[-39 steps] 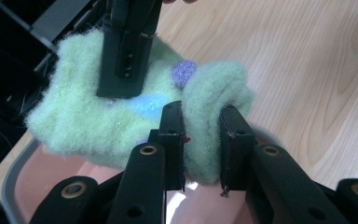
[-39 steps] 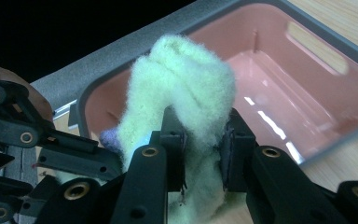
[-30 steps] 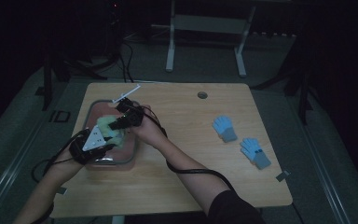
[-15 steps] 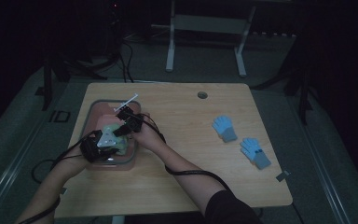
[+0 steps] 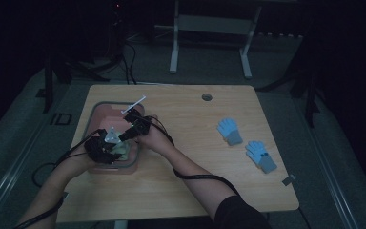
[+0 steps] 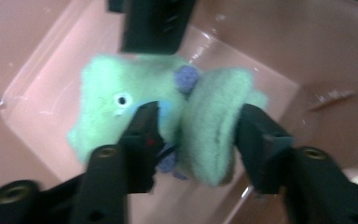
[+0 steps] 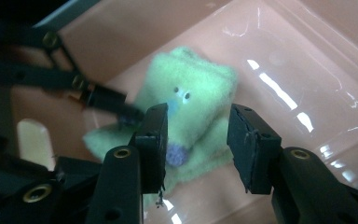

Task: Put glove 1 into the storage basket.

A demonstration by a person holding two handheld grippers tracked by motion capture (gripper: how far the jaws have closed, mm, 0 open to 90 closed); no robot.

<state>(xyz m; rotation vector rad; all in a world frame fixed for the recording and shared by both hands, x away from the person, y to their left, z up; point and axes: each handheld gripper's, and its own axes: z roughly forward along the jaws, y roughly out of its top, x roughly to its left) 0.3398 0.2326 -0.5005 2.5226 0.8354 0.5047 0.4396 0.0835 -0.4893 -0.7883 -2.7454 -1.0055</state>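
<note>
Both claws lowered, opening over toy [image 6: 168,112].

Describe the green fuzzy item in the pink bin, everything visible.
The green fuzzy item is pale mint fleece, folded into a soft bundle, with small white eyes, a blue nose patch and purple pompom-like nubs; it looks like a glove or mitten. It lies on the floor of the pink bin. The left tongs straddle one thick fold and the right tongs straddle the face end. Both pairs of jaws have just been opening, the item between them; no firm squeeze shows.
</note>
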